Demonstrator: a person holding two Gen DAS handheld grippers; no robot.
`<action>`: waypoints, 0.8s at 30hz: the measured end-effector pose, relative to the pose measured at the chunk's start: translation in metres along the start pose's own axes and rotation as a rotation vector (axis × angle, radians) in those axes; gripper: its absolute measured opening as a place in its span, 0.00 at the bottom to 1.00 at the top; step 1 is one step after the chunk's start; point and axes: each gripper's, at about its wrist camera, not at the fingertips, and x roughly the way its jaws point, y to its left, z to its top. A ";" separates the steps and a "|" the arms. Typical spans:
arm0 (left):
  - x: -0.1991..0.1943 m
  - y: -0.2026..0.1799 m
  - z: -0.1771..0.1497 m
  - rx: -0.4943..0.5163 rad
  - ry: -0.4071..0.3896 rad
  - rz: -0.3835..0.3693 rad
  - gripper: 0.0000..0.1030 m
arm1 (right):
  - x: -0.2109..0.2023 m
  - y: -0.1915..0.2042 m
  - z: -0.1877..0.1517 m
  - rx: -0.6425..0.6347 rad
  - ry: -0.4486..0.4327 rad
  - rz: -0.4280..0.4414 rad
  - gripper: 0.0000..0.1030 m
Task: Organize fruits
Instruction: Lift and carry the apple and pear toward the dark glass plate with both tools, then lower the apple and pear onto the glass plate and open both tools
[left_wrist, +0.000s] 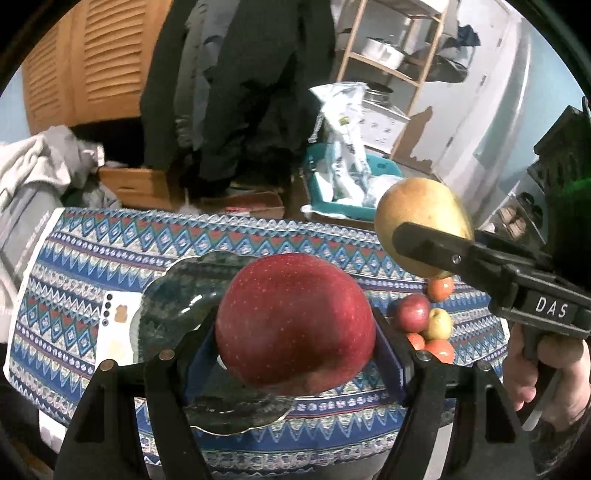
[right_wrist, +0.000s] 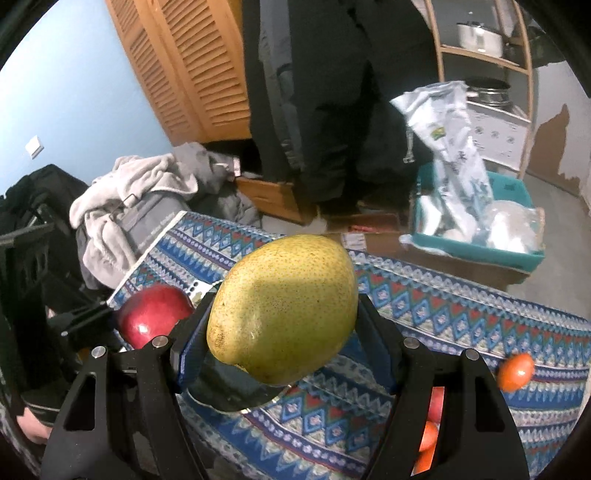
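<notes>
My left gripper (left_wrist: 295, 328) is shut on a big red apple (left_wrist: 295, 317), held over a dark green glass plate (left_wrist: 173, 295) on the patterned tablecloth. To its right, my right gripper (left_wrist: 417, 225) is shut on a yellow-green mango (left_wrist: 417, 206), in the air above the table. In the right wrist view the mango (right_wrist: 284, 306) fills the span between the right gripper's (right_wrist: 282, 326) blue pads. The red apple (right_wrist: 151, 317) and left gripper (right_wrist: 147, 323) sit lower left, and the plate (right_wrist: 236, 391) lies just below.
A fruit pile lies at the table's right: a red apple (left_wrist: 412, 312), a yellow-green apple (left_wrist: 439, 323) and oranges (left_wrist: 439, 288). A white phone (left_wrist: 114, 314) lies left of the plate. Behind the table are a teal bin (left_wrist: 351, 206), boxes, clothes and a shelf.
</notes>
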 end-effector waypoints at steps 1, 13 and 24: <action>0.001 0.005 0.000 -0.006 0.001 0.008 0.75 | 0.004 0.000 0.001 0.001 0.005 0.003 0.71; 0.031 0.065 -0.019 -0.126 0.069 0.046 0.75 | 0.070 0.014 -0.004 0.002 0.123 0.050 0.71; 0.058 0.087 -0.036 -0.147 0.146 0.089 0.75 | 0.117 0.026 -0.029 -0.020 0.231 0.083 0.71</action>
